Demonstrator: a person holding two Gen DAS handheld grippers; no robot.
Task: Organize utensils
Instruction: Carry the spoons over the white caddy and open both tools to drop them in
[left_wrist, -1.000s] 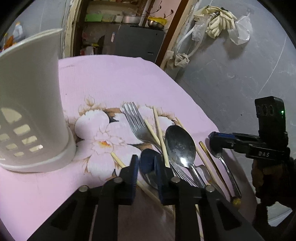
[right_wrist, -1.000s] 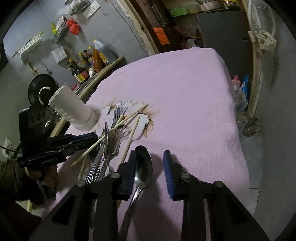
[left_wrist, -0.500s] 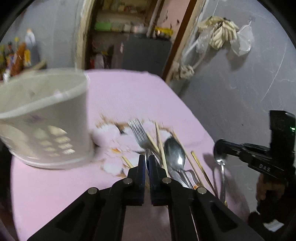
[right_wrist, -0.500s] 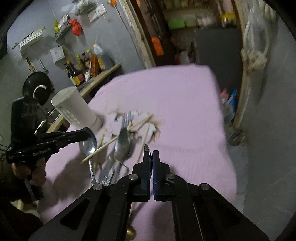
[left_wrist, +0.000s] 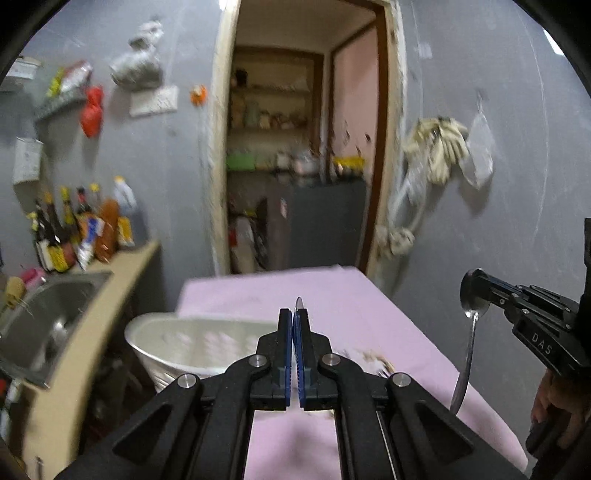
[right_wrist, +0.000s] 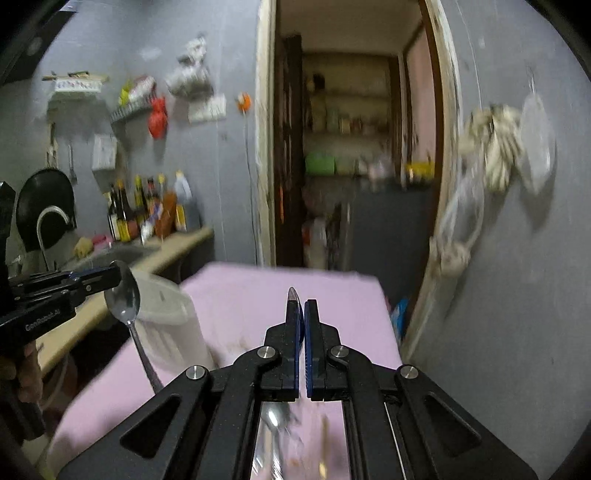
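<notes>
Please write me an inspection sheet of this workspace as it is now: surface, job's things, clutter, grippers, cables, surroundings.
Surface: table with pink cloth.
Job's things: white utensil holder stands on the table's left side; one spoon is in the left hand-held gripper, another spoon in the right; more utensils lie blurred on the cloth under the right gripper.
Clutter: nothing seen besides the utensils.
Grippers: left hand-held gripper shut on a spoon's bowl; right hand-held gripper likewise; handles hang down.
Cables: nothing seen.
Surroundings: sink, bottles, open doorway, grey walls.
</notes>
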